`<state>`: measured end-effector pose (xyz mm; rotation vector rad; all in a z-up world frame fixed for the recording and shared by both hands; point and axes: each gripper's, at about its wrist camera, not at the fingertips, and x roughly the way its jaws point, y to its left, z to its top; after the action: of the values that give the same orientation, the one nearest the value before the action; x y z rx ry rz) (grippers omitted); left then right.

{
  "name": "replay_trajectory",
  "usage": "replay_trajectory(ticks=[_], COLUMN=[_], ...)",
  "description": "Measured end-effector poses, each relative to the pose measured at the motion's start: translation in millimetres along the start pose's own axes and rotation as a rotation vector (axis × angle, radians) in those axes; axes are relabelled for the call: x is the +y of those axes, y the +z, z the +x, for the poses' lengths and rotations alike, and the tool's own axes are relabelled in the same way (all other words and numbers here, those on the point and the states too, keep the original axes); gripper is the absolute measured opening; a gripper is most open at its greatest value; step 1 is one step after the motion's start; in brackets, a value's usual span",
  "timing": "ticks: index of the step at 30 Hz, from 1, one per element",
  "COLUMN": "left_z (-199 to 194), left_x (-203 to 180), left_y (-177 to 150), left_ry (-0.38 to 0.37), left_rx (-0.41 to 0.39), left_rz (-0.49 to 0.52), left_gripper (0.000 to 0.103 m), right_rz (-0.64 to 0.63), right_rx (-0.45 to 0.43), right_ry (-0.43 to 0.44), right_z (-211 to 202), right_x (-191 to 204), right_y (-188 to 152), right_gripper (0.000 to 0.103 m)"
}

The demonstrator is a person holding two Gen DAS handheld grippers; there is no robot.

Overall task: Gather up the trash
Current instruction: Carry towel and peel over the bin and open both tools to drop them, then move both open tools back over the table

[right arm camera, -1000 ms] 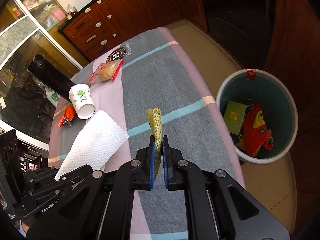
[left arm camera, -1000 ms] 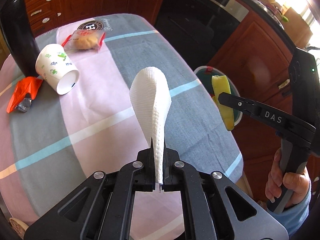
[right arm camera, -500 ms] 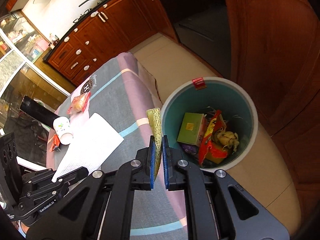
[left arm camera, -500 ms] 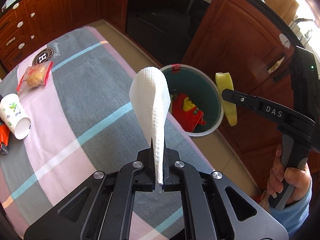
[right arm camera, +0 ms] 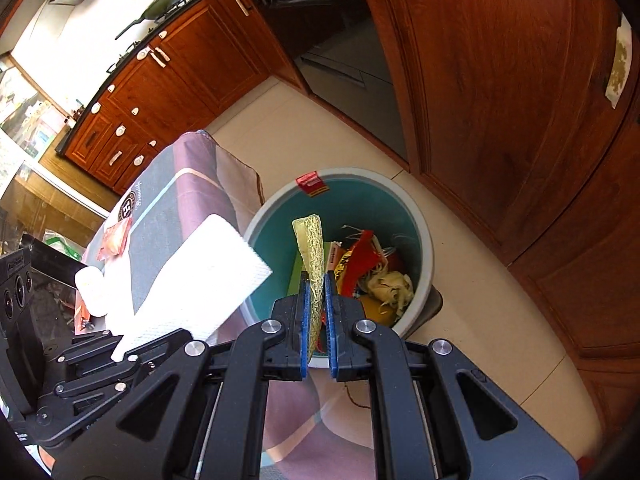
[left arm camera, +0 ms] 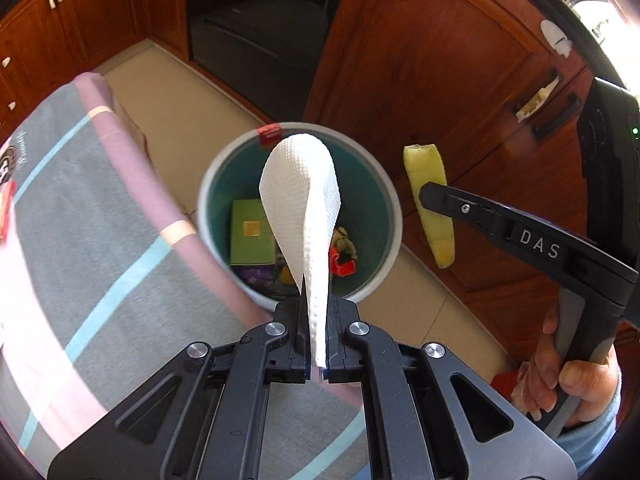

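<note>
The left gripper (left arm camera: 316,344) is squeezed shut on a white paper towel (left arm camera: 304,208), which hangs over the bin (left arm camera: 394,216). The right gripper (right arm camera: 318,320) is squeezed shut on a yellow peel (right arm camera: 312,256), also over the bin. Beside the bin is a table (left arm camera: 100,216) with a striped cloth.

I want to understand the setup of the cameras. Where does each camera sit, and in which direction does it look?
Left wrist: sits on the left tongs, looks steeply down past the held paper towel into the trash bin; the right tongs and a hand show.
Right wrist: sits on the right tongs, looks down past the yellow peel into the bin; the left tongs show at lower left.
Shared: bin, towel, peel, striped tablecloth.
</note>
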<state>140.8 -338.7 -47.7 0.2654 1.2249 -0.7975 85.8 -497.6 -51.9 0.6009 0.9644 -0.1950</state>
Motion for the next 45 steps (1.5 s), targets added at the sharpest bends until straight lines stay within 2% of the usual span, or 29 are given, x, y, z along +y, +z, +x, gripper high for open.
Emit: replay_trajectory(ticks=[7,9,10,11,12,13,18,25,31,35,41,42,44,45], left_z=[35.0,46.6,52.5,58.4,62.7,65.6,72.1,59.7,34.3,20.2,4.7,3.2,-0.5,2.3], left_x=[-10.3,-12.7,-11.8,-10.6,-9.3,-7.2,5.0,27.9,41.5,51.9,60.1,61.8,63.8,64.7], left_y=[19.7,24.2,25.4,26.9,27.6,27.4,22.2,9.5,-6.5,-13.9,-18.8,-20.0,-22.8,-22.3], left_ry=[-0.078,-0.096,-0.103,-0.105,-0.097,-0.082,-0.069,-0.065,-0.081,-0.065,-0.055,-0.058,-0.066,-0.07], left_rx=[0.041,0.066,0.08,0.088,0.087,0.079,0.091,0.079,0.044,0.026,0.006,0.004,0.004,0.006], left_rz=[0.002,-0.002,-0.008,-0.014,-0.019,-0.023,-0.054,-0.091,-0.125,-0.137,-0.132,-0.132,-0.135,-0.14], left_gripper=[0.005,0.009,0.015,0.037,0.055,0.058,0.063,0.073,0.086,0.097,0.098,0.098,0.098,0.098], right_rz=[0.006,0.008,0.011,0.013,0.013,0.014,0.022,0.009,-0.013,-0.031,-0.039,-0.041,-0.038,-0.04], right_rx=[0.012,0.012,0.015,0.017,0.019,0.022,0.045,0.076,0.088,0.091,0.085,0.083,0.081,0.074], right_ry=[-0.039,-0.055,-0.06,-0.065,-0.07,-0.074,-0.084,-0.08,-0.078,-0.078,-0.088,-0.092,-0.097,-0.104], right_z=[3.2,3.4,4.3,4.5,5.4,6.8,17.8,32.4,40.3,47.7,54.8,55.2,54.4,52.7], right_x=[-13.2,-16.2,-17.9,-18.9,-19.5,-20.0,-20.3,-7.1,8.7,21.8,36.0,37.8,40.6,42.7], right_y=[11.9,14.8,16.1,16.5,17.0,17.4,16.8,14.5,13.2,14.3,18.5,18.4,17.2,16.4], right_gripper=[0.007,0.007,0.007,0.007,0.007,0.007,0.007,0.007,0.009,0.01,0.011,0.013,0.035,0.056])
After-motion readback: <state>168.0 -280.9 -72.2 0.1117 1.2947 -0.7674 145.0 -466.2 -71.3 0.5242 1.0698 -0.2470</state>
